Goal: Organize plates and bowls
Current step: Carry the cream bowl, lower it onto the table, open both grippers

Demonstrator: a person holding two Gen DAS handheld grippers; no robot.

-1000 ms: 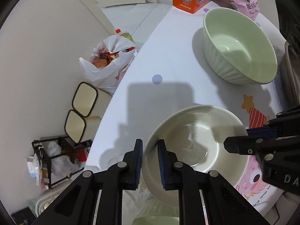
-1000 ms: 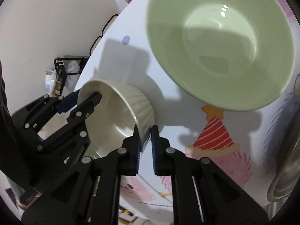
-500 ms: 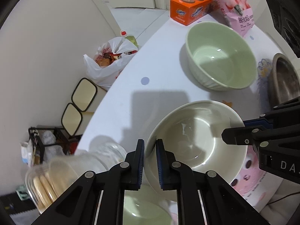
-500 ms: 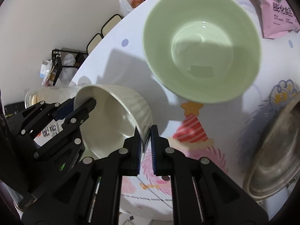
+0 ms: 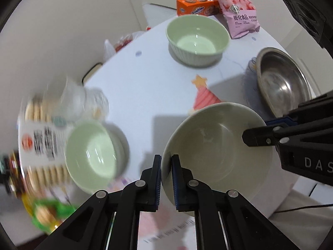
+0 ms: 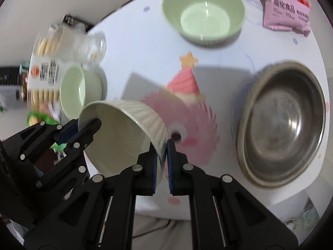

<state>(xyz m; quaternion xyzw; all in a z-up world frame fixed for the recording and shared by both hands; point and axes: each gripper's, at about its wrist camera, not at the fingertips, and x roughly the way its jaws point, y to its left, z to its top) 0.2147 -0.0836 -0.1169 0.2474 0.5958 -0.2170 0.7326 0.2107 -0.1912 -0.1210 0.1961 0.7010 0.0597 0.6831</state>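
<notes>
The cream ribbed bowl point(image 5: 218, 145) is held tilted above the table point(image 5: 145, 79), clear of the printed tablecloth. The left gripper point(image 5: 166, 166) is clamped on its near rim and the right gripper point(image 6: 162, 156) pinches the opposite rim. Around it stand 2 green bowls, the small green bowl point(image 5: 91, 154) and the large green bowl point(image 5: 197, 39), and 1 steel bowl point(image 5: 285, 83).

The middle of the worktop point(image 5: 145, 87) lies bare and gives room to pass. Around it stand obstacles: a large green bowl point(image 5: 197, 39) at the far side, a steel bowl point(image 5: 285, 83) to the right, a small green bowl point(image 5: 93, 156) and a biscuit pack point(image 5: 41, 145) to the left.
</notes>
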